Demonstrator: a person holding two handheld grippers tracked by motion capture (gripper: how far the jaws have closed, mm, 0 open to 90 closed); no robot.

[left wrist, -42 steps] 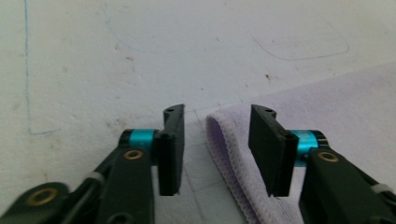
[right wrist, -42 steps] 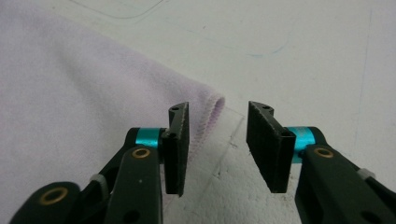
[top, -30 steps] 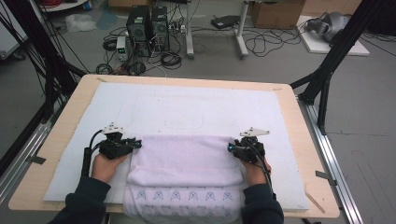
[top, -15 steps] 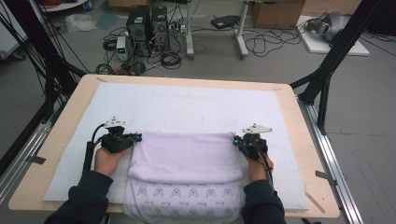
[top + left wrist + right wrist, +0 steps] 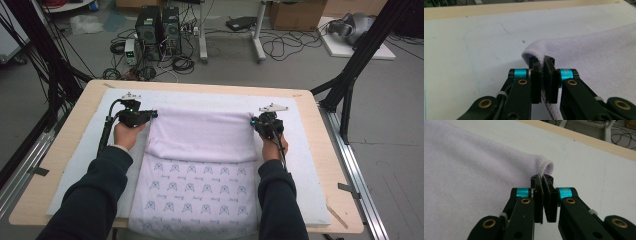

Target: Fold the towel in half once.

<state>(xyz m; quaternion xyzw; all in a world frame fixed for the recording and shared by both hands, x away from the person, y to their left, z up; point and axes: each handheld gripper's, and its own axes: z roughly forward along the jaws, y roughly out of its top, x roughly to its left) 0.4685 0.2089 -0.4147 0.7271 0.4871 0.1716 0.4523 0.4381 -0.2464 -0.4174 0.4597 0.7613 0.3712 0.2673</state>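
Observation:
A lavender towel (image 5: 200, 135) lies on the white mat (image 5: 305, 165). Its near part shows a patterned face (image 5: 200, 192) that hangs over the table's front edge. My left gripper (image 5: 150, 114) is shut on the towel's far left corner; in the left gripper view the pads (image 5: 542, 60) pinch the hemmed edge of the towel (image 5: 586, 55). My right gripper (image 5: 253, 121) is shut on the far right corner; in the right gripper view its pads (image 5: 542, 178) clamp the folded corner of the towel (image 5: 474, 165). Both corners are lifted slightly off the mat.
The mat covers a wooden table (image 5: 75, 115), with a bare strip of mat (image 5: 200, 100) beyond the towel. Black frame struts (image 5: 350, 75) stand at both sides. Computer boxes (image 5: 157, 27) and cables lie on the floor behind.
Both grippers have moved away from the person toward the far edge, carrying the towel's corners with them. The plain lavender layer has been drawn back, so more of the patterned face shows.

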